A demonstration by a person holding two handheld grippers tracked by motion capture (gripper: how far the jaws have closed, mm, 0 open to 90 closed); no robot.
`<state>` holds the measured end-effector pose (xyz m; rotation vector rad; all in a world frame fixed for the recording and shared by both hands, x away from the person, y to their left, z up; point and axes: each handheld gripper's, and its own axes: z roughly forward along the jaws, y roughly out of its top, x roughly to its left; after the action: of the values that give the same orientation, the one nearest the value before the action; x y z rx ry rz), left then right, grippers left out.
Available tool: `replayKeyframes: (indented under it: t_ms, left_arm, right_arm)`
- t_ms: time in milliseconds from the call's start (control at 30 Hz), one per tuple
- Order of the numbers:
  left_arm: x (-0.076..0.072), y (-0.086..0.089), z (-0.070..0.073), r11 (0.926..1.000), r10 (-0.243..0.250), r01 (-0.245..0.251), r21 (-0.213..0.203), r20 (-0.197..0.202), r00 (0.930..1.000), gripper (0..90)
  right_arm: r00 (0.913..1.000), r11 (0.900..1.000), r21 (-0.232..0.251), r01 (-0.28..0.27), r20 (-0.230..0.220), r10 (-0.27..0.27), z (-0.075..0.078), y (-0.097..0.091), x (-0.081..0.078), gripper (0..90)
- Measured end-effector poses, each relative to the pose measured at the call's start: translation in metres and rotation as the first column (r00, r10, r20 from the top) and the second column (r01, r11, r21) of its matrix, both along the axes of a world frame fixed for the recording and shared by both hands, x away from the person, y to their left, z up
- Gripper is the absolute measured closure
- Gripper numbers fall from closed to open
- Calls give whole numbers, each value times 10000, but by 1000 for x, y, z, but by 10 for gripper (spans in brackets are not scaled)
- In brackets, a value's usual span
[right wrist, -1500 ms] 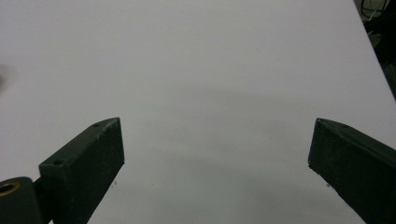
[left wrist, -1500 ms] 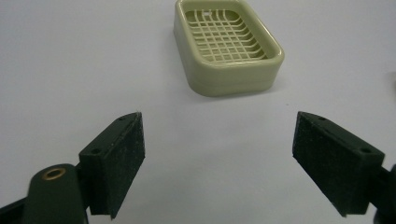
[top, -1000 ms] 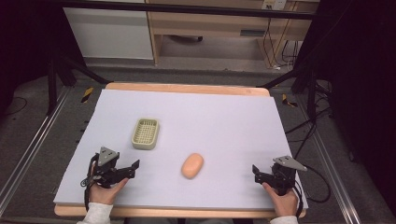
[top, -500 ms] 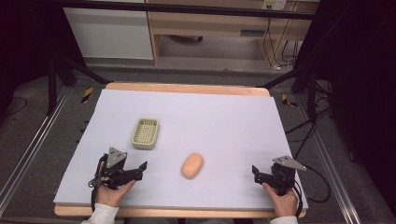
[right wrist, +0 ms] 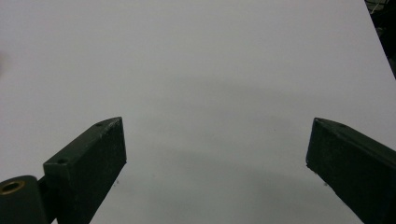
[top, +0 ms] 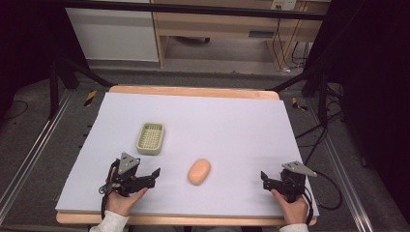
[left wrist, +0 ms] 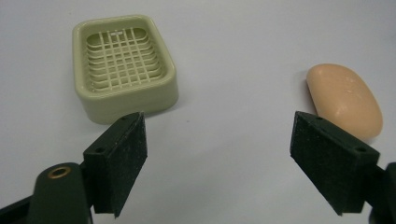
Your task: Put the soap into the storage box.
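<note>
The left gripper (top: 153,175) has slid inward along the near edge of the table (top: 193,92) toward the peach soap bar (top: 199,171), while the right gripper (top: 265,179) has kept its place by the near right corner. The left jaws have just been closing a little, yet they stand spread with nothing between them. Past them, in the left gripper view, the soap bar (left wrist: 344,98) lies ahead to the right and the pale green soap dish (left wrist: 123,66) ahead to the left, the two well apart on the white sheet (top: 217,121). Nothing lies between the left gripper and the soap. The right jaws gape wide over bare sheet, holding nothing. Soap and dish lie where they were.
</note>
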<state>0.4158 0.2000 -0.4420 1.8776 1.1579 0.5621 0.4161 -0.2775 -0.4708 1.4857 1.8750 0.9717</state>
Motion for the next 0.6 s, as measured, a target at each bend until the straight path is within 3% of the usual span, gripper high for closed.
replayKeyframes:
  t_ms: [600]
  left_arm:
    - [3, -11, 13, 9991, -329, 326, -285, -120, 9994, 182]
  right_arm:
    - [10000, 10000, 17, -22, -80, 23, 0, 3, 1, 52]
